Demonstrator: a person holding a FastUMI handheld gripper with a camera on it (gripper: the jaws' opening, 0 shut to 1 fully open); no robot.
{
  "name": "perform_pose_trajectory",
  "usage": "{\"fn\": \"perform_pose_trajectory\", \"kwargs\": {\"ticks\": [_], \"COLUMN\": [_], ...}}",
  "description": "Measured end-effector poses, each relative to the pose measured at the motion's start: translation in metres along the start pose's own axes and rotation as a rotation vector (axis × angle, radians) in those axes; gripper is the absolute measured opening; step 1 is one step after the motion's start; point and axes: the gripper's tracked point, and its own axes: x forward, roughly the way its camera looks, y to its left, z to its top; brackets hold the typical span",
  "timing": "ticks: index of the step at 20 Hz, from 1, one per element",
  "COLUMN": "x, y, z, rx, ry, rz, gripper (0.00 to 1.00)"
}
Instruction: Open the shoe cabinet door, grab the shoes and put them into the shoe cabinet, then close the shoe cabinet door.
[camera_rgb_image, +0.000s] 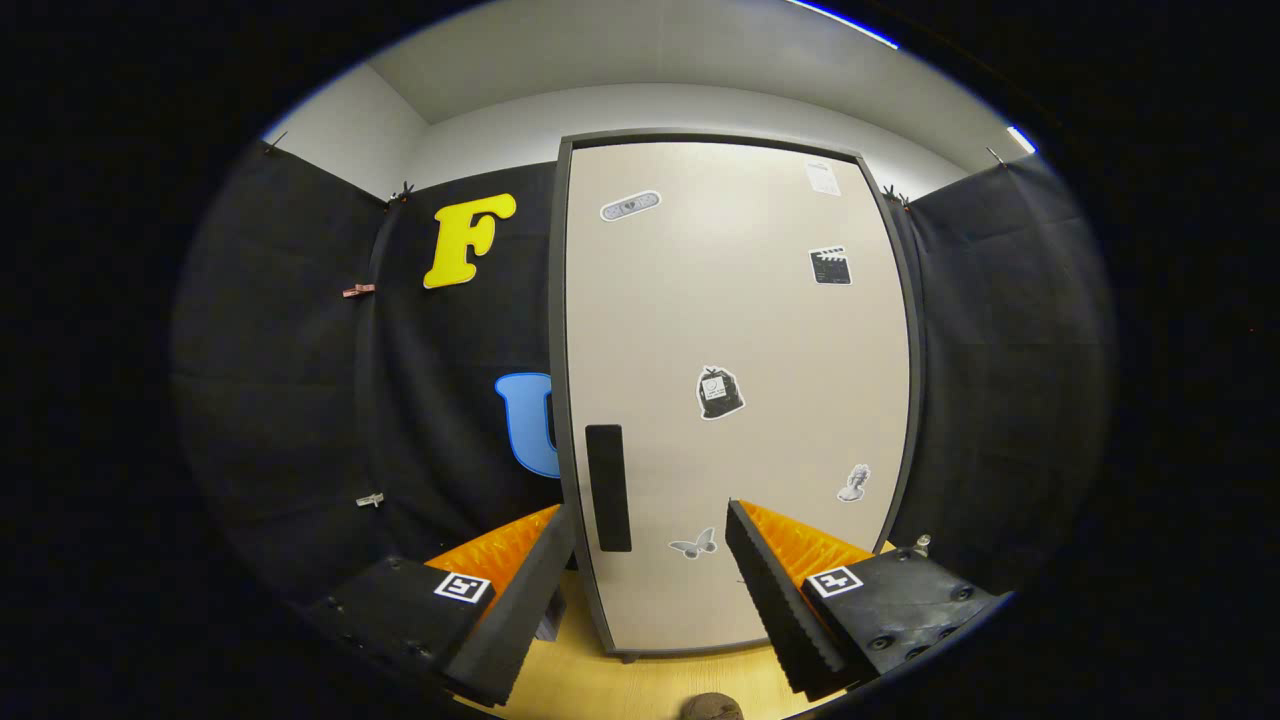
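Beige and flat, the tall shoe cabinet door (735, 380) with its dark grey frame stands shut straight ahead of the gripper (650, 545), beyond the fingertips. The gripper's two fingers are spread wide apart, holding nothing. A black rectangular handle (608, 487) sits on the door's left side, just past the left finger (520, 590). Small stickers (719, 392) dot the door panel. Pale wooden floor (610, 685) lies below the fingers, where a small brown rounded object (711, 707) peeks in; what it is cannot be told.
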Motion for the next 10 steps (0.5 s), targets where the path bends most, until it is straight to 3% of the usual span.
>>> {"fn": "perform_pose_trajectory", "kwargs": {"ticks": [10], "x": [0.02], "y": [0.016], "z": [-0.02], "rx": [0.009], "ry": [0.056], "rz": [0.007], "gripper": [0.99]}}
